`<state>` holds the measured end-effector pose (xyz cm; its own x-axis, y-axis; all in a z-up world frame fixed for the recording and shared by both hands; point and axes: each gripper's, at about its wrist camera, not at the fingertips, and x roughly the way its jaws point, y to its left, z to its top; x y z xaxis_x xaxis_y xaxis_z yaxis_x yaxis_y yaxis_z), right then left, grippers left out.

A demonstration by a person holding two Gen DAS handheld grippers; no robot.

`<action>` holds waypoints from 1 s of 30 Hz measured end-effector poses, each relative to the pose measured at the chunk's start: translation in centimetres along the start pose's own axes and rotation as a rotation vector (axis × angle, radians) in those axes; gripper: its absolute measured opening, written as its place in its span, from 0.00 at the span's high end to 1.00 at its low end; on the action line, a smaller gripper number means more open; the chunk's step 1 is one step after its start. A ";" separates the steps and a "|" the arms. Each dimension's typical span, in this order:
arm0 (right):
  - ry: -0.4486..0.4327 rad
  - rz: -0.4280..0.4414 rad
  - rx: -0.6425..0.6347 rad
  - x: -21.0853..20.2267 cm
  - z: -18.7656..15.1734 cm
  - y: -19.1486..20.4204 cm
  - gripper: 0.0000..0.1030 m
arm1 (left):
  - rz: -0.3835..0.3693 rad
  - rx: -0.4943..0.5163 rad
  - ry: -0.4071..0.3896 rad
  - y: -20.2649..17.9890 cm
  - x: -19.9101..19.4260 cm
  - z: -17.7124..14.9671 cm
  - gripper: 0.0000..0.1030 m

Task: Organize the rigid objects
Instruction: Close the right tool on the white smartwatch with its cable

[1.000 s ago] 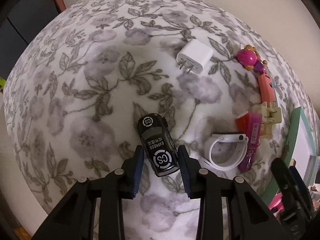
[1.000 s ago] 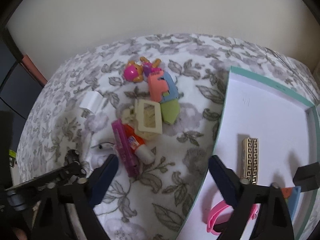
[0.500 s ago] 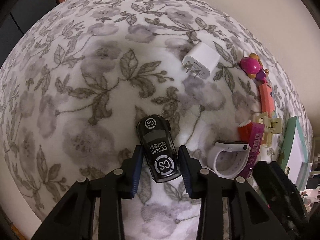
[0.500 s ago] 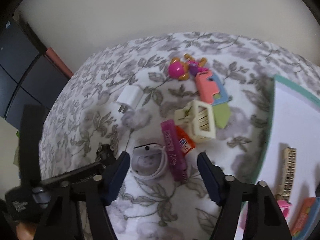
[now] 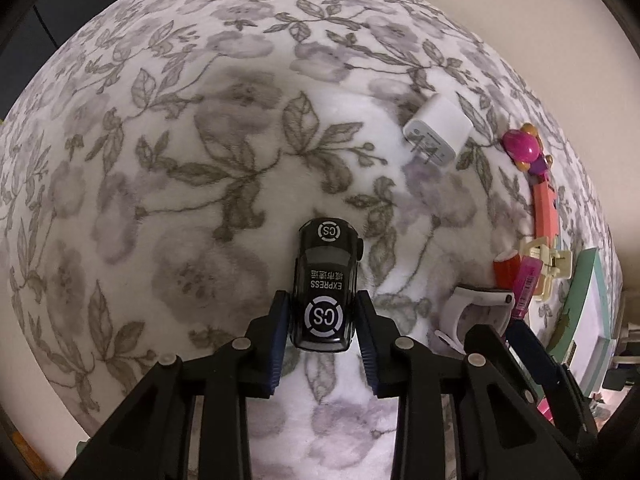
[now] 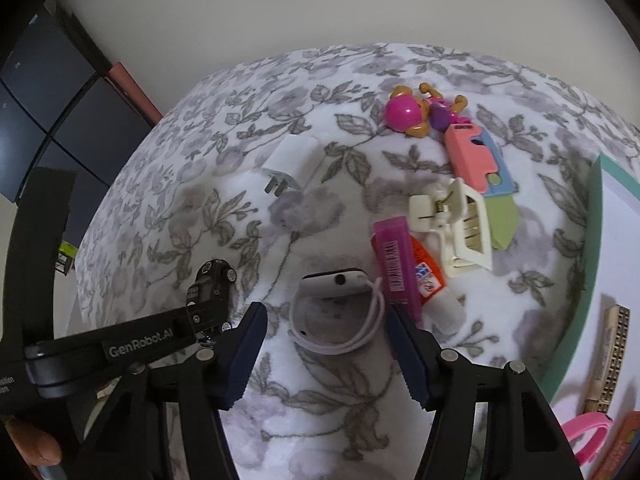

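A fleecy white cloth with grey flowers (image 5: 248, 168) covers the tabletop, which stands against a plain cream wall (image 6: 280, 4). The left gripper (image 5: 322, 320) clamps the black toy car (image 5: 326, 284) between its fingers. The right gripper (image 6: 324, 340) is closing around the white smartwatch (image 6: 338, 312), pads not yet touching. Right of the watch, the teal-rimmed tray (image 6: 592, 216) is cut off by the frame edge.
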<state>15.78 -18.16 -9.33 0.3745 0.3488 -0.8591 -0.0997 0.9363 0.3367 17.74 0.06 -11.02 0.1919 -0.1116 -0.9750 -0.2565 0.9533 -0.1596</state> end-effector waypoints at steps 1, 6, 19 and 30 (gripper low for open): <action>0.003 -0.003 0.002 0.3 0.0 0.1 0.36 | -0.006 -0.004 0.003 0.4 0.1 0.2 0.67; 0.034 -0.036 -0.003 2.0 -0.2 0.2 0.36 | -0.014 -0.016 0.005 1.9 0.3 0.4 0.67; -0.007 -0.144 -0.080 2.9 -0.4 1.5 0.42 | 0.014 0.001 -0.023 1.9 1.0 0.3 0.64; -0.004 -0.085 -0.046 1.9 -0.1 0.8 0.43 | 0.006 -0.049 -0.032 1.6 0.5 0.0 0.67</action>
<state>16.29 -16.77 -10.75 0.3873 0.2675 -0.8823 -0.1096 0.9636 0.2440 17.41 1.49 -11.79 0.2198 -0.0959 -0.9708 -0.3035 0.9390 -0.1615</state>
